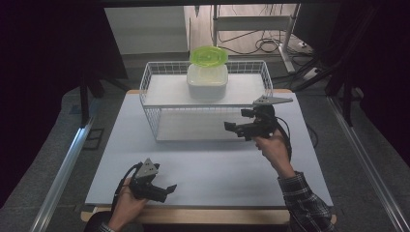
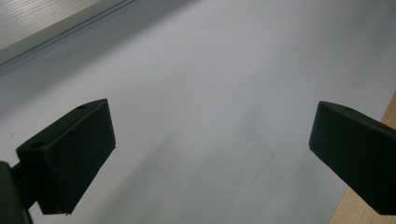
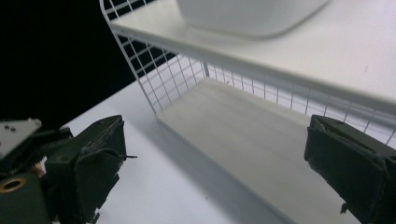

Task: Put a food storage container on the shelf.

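A white wire rack (image 1: pixel 153 112) with two shelves stands at the back middle of the table. On its upper shelf (image 3: pixel 336 56) sits a white tub (image 1: pixel 207 81) with a lime-green bowl (image 1: pixel 208 55) resting on top. My right gripper (image 1: pixel 236 122) hovers at the rack's front right, open and holding nothing. In the right gripper view its jaws (image 3: pixel 215 158) point toward the lower shelf (image 3: pixel 243 135), and the tub's base (image 3: pixel 247 16) shows above. My left gripper (image 1: pixel 168 190) is low over the table's front left, open and holding nothing (image 2: pixel 210 154).
The white table top (image 1: pixel 212 164) has a wooden front edge (image 2: pixel 390 112). Dark curtains hang at both sides. Metal rails (image 1: pixel 63 169) run along the floor on the left and right. Cables and a frame lie behind the rack.
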`<state>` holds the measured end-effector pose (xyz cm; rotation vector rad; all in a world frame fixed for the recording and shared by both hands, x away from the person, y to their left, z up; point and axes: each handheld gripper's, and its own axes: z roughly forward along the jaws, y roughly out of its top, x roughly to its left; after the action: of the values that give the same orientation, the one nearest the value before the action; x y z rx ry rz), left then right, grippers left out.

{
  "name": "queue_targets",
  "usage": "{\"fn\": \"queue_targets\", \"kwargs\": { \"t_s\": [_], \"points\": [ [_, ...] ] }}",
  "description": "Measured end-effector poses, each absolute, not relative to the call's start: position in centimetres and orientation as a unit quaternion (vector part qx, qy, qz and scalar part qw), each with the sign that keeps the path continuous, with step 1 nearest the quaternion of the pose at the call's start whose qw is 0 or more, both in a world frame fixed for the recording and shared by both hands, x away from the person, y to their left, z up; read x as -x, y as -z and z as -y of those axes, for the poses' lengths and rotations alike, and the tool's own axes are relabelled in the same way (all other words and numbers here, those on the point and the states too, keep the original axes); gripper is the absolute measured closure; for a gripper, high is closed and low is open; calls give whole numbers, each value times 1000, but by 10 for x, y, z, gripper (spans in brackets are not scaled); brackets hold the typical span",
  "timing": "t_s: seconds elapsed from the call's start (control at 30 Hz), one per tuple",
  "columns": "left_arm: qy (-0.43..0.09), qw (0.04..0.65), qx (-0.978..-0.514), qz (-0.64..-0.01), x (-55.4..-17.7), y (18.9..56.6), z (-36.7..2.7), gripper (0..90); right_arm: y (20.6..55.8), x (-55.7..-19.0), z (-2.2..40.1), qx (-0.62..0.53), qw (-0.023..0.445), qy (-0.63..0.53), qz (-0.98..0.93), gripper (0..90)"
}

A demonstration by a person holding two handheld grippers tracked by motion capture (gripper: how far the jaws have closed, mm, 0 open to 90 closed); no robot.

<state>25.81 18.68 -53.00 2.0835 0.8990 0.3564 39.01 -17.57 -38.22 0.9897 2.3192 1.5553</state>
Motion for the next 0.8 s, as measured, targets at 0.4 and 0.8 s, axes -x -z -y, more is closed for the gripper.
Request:
{"fn": "queue_targets", "kwargs": {
  "t_s": [0.4,0.8],
  "points": [
    [-140,410,-828,-355,-258,529,-187,3,411,-375,185,-334,98,-491,-799,57],
    [-139,409,-829,-354,-257,530,-187,2,436,-361,181,-329,103,-458,-819,21]
  ]
}}
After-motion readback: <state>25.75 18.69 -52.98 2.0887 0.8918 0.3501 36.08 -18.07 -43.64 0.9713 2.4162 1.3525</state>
